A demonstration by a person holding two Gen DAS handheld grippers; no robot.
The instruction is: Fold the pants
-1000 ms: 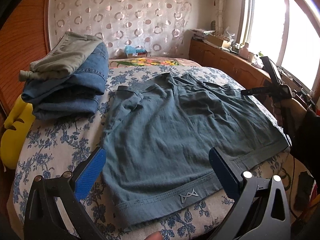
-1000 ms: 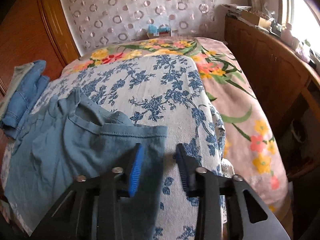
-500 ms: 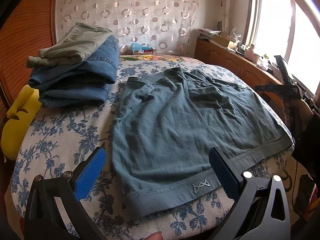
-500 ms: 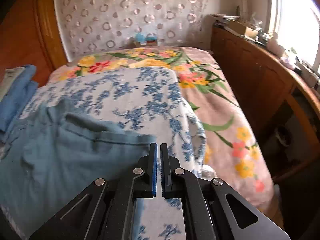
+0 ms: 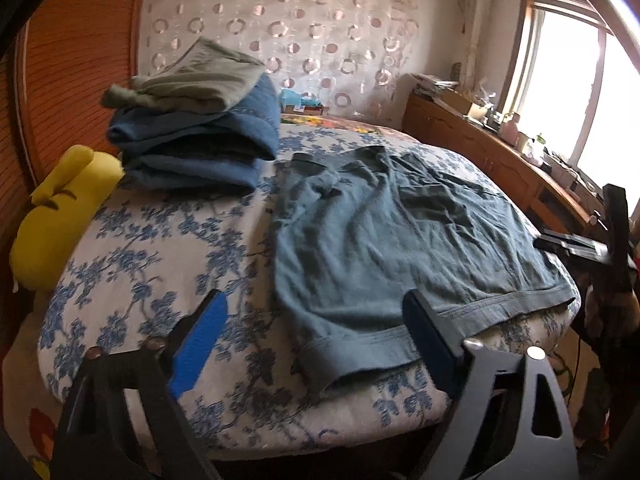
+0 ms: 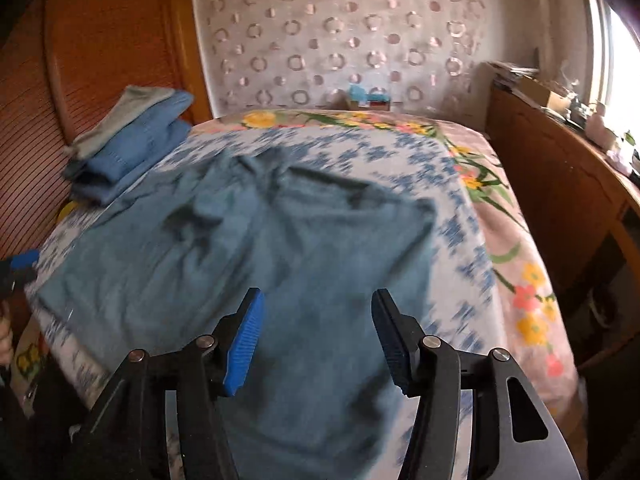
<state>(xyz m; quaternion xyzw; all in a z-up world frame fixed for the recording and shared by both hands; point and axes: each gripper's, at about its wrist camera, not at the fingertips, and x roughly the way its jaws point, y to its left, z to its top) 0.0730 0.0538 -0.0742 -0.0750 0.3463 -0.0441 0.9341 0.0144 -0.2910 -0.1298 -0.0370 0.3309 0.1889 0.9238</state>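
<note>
Grey-blue pants (image 5: 384, 240) lie spread flat on the bed, hem toward me at the near edge; they also show in the right wrist view (image 6: 256, 264), blurred. My left gripper (image 5: 316, 344) is open and empty, above the near bed edge, its right finger over the hem. My right gripper (image 6: 318, 336) is open and empty, hovering above the near part of the pants. The left gripper's blue tip (image 6: 22, 264) shows at the far left of the right wrist view.
A stack of folded jeans and khaki pants (image 5: 196, 132) sits at the bed's back left. A yellow plush (image 5: 56, 216) lies at the left edge. The floral bedspread (image 5: 160, 248) covers the bed. A wooden cabinet (image 6: 560, 184) and a dark stand (image 5: 600, 240) stand right.
My right gripper shut, then opened wide and pulled back and up; the pants now lie lower in its view. My left gripper drew back toward the near bed edge, staying open.
</note>
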